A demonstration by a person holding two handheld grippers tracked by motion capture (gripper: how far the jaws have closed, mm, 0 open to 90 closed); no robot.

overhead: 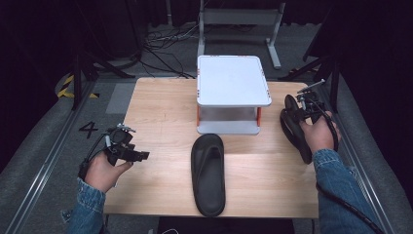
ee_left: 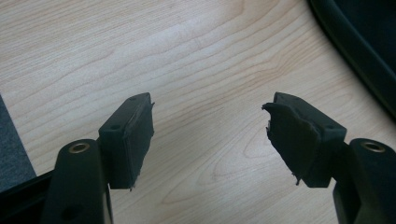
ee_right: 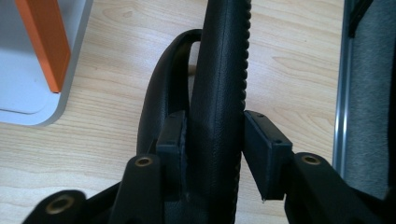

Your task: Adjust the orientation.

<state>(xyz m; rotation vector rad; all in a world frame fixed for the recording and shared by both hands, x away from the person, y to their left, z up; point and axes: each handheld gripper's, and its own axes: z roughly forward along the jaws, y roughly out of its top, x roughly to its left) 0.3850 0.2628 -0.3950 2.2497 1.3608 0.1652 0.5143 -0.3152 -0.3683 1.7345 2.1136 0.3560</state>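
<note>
In the right gripper view, the right gripper (ee_right: pixel 212 154) has its two black pads pressed on either side of a black flip-flop (ee_right: pixel 219 93) turned on edge: the sole runs straight up the frame between the jaws, its ribbed rim toward the right pad, and the strap loops out past the left pad. The high view cannot show that contact; there the same flip-flop (overhead: pixel 293 129) appears as a dark shape in front of the person's right hand (overhead: pixel 319 134), just to the right of the white stand (overhead: pixel 234 80), near the table's right edge. Its long axis runs roughly from the far side toward the person, angled slightly outward.

The left gripper view shows the left gripper (ee_left: pixel 210 140) with its jaws spread wide over bare wood, nothing between them, and a curved black edge of the second flip-flop (ee_left: pixel 359 46) in the top right corner. In the high view the left gripper (overhead: pixel 127 148) sits well to the left of the stand, and this second flip-flop (overhead: pixel 208 173) lies flat, sole down, in front of the stand, lengthwise toward the person.

The table (overhead: pixel 160 112) is pale wood grain. Around it lie grey floor, black cables behind the stand, and dark curtains.
</note>
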